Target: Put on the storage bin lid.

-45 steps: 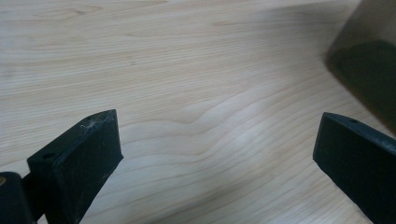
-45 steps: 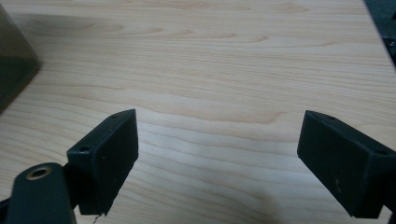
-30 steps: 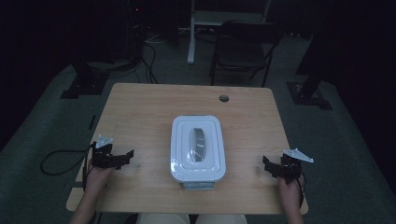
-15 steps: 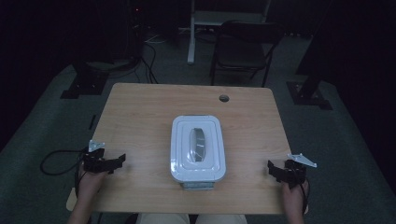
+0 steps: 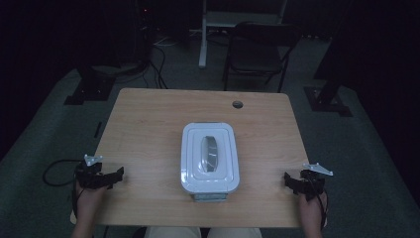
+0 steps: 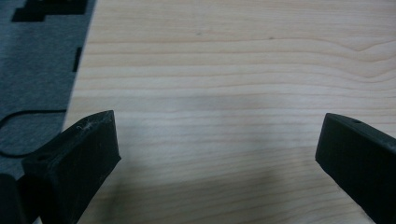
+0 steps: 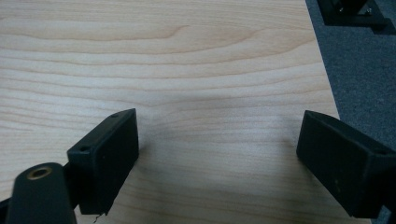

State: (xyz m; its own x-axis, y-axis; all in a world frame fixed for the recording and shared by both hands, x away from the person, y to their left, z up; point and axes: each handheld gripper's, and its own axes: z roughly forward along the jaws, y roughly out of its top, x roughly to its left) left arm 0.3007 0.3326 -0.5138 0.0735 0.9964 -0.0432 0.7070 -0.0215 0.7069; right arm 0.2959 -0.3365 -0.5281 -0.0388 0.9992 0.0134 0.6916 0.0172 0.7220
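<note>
A white rectangular plastic container (image 5: pixel 210 157) with a rounded lid and a grey recessed handle is standing near the middle of the light wooden desk (image 5: pixel 148 119), slightly toward the near edge, its long side running from the near edge to the far edge. The lid is sitting closed on the container.

The left gripper (image 5: pixel 118 174), black with a grey three-cornered plate on top, is resting at the left edge of the desk close to the near left corner, well apart from the container. In the left gripper view its jaws are standing wide apart over bare wood (image 6: pixel 224 93), holding nothing, with the desk's left edge and grey carpet (image 6: pixel 37 70) lying beyond.

The right gripper (image 5: pixel 287 179) is sitting at the right edge close to the near right corner, likewise well apart from the container. Its jaws are spread wide over bare wood (image 7: pixel 187 60), gripping nothing. A round cable hole (image 5: pixel 237 104) is showing near the far edge.
</note>
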